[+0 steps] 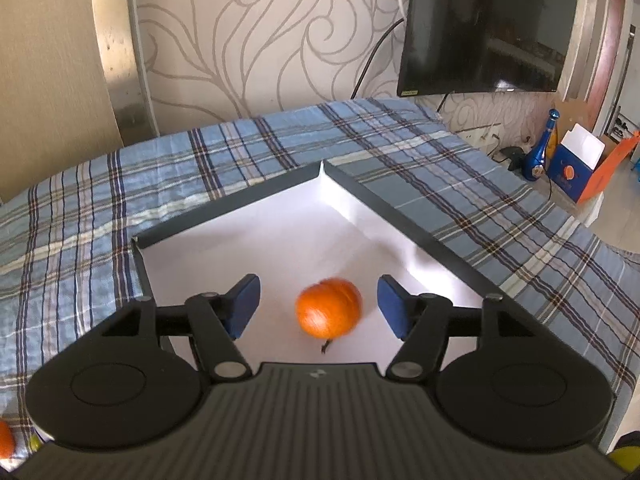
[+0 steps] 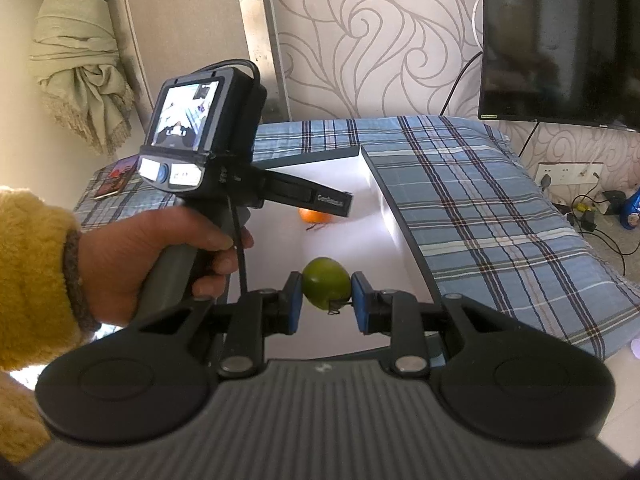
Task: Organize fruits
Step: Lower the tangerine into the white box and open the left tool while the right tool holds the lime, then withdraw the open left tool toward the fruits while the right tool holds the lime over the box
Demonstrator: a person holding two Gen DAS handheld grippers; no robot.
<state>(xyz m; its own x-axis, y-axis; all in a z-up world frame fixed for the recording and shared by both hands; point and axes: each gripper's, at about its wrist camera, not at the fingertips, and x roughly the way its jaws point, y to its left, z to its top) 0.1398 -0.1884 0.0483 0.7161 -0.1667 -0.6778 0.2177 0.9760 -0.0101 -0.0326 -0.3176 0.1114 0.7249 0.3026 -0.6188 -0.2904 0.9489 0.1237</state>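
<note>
An orange fruit (image 1: 329, 308), motion-blurred, lies on the white floor of a shallow dark-rimmed box (image 1: 224, 208). My left gripper (image 1: 318, 294) is open just above it, and its blue pads (image 1: 244, 304) stand clear of the fruit on both sides. In the right wrist view the same orange fruit (image 2: 314, 215) is partly hidden behind the left gripper's finger. My right gripper (image 2: 326, 292) is shut on a small green fruit (image 2: 326, 286) with its stem end toward the camera, held over the near part of the box (image 2: 384, 200). A hand (image 2: 160, 256) in a yellow fleece sleeve grips the left tool's handle.
The box rests on a table under a blue plaid cloth (image 1: 440, 168). Another orange fruit (image 1: 5, 438) shows at the lower left edge. A dark card (image 2: 116, 178) lies at the table's left. A television (image 1: 488, 24) hangs on the wall, and a blue bottle (image 1: 540, 152) stands on the floor.
</note>
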